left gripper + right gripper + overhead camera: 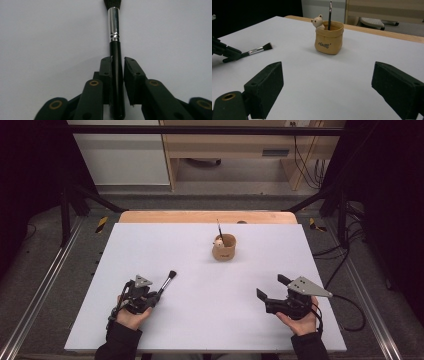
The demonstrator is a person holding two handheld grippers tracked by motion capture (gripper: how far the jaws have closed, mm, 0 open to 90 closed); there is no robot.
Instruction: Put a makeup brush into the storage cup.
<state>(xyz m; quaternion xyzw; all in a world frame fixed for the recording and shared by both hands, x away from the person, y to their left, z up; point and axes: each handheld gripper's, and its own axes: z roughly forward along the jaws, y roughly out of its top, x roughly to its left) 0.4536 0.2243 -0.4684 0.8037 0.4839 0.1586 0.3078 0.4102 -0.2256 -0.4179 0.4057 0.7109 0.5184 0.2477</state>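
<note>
1. The left gripper [150, 296] pinches the black handle of a makeup brush [114, 30] between its fingers [106, 67]; the silver ferrule and bristles stick out past the fingertips, over the white tabletop [200, 320].
2. The right gripper [327, 82] has its fingers [265, 85] spread wide, with nothing between them.
3. A tan holder [329, 40] with a small bear figure stands well beyond the right fingers, a thin stick upright inside it.
</note>
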